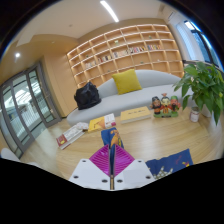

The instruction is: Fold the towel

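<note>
In the gripper view the claw (112, 150) points out over a room with a wooden floor (150, 135). Its two fingers converge toward their tips, and the magenta pads (104, 158) on their inner faces lie close together; a small multicoloured scrap shows at the tips, but it cannot be told whether the claw pinches it or merely stands in front of it, so the claw's state cannot be told.

Just beside the fingers, low to the right, a patch of blue fabric (170, 162) with a pale pattern lies on the floor; it may be the towel, though too little shows to be sure.

Beyond the fingers a long, light grey sofa (150, 85) runs along the back of the room. A yellow cushion (127, 81) leans upright against its backrest, and a black bag (87, 96) sits on its left end. In front of the sofa, books and flat items (75, 131) lie scattered on the floor, with a small group of colourful toys (165, 103) near the sofa's right end.

Behind the sofa a wall of wooden shelves (120, 50) holds scattered books and objects. A leafy green plant (205, 85) stands to the right, and glass doors (22, 100) with dark frames stand to the left. A strip light (108, 10) shines on the ceiling.
</note>
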`<state>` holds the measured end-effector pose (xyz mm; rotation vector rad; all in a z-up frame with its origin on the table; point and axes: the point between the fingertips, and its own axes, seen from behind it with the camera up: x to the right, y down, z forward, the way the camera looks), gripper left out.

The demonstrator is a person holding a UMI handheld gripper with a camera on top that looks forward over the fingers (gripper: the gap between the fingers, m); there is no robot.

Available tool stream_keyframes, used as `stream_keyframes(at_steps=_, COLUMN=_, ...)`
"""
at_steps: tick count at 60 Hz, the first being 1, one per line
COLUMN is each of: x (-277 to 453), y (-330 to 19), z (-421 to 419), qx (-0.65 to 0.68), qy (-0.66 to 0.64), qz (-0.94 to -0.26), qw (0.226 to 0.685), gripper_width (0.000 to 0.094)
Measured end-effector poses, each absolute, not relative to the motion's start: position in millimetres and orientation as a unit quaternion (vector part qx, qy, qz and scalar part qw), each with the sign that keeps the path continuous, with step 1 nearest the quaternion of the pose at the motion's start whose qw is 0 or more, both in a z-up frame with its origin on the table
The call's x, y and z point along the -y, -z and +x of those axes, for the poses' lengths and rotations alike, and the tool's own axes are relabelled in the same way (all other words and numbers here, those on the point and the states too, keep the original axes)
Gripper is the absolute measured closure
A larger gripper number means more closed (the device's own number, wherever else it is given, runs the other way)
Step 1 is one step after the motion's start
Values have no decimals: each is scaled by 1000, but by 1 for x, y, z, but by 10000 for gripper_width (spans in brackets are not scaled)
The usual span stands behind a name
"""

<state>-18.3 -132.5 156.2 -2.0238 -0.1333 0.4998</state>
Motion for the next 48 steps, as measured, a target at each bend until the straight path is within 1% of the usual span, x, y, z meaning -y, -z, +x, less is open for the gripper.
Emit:
stream_keyframes(at_steps=3, x=123, y=-144, z=12, qx=40, qy=-183, qz=-847, qw=497, gripper_width=909)
stream_keyframes(at_steps=9, x=110, y=-99, z=86, qx=17, qy=-141, qz=-867, qw=477, gripper_width=903)
stream_keyframes(at_steps=11, x=110, y=-87, z=108, qx=8, qy=-125, qz=-872, qw=473, gripper_width=844)
stream_keyframes(at_steps=12, x=109, y=-81, z=120, qx=3, qy=-117, qz=-875, qw=470, gripper_width=778)
stream_keyframes(at_steps=13, x=107, y=-75, z=131, qx=-1, qy=-108, qz=-878, qw=467, gripper_width=685)
stream_keyframes(at_steps=17, x=108, y=-60, z=175, qx=-16, qy=-72, qz=-883, qw=464, gripper_width=213)
stream_keyframes(at_steps=18, x=108, y=-58, z=188, qx=-21, qy=-58, qz=-883, qw=466, gripper_width=140)
stream_keyframes(at_steps=19, x=109, y=-58, z=200, qx=-26, qy=-44, qz=-882, qw=469, gripper_width=89)
stream_keyframes(at_steps=20, x=111, y=-58, z=211, qx=-29, qy=-32, qz=-881, qw=471, gripper_width=69)
stream_keyframes(at_steps=22, x=112, y=-60, z=228, qx=-32, qy=-15, qz=-878, qw=477, gripper_width=92)
stream_keyframes(at_steps=27, x=125, y=-75, z=250, qx=-39, qy=-3, qz=-870, qw=492, gripper_width=87)
stream_keyframes(at_steps=32, x=142, y=-93, z=255, qx=-34, qy=-6, qz=-865, qw=500, gripper_width=86)
stream_keyframes(at_steps=39, x=176, y=-117, z=248, qx=-10, qy=1, qz=-863, qw=505, gripper_width=85)
stream_keyframes(at_steps=48, x=234, y=-138, z=222, qx=20, qy=5, qz=-863, qw=506, gripper_width=87)
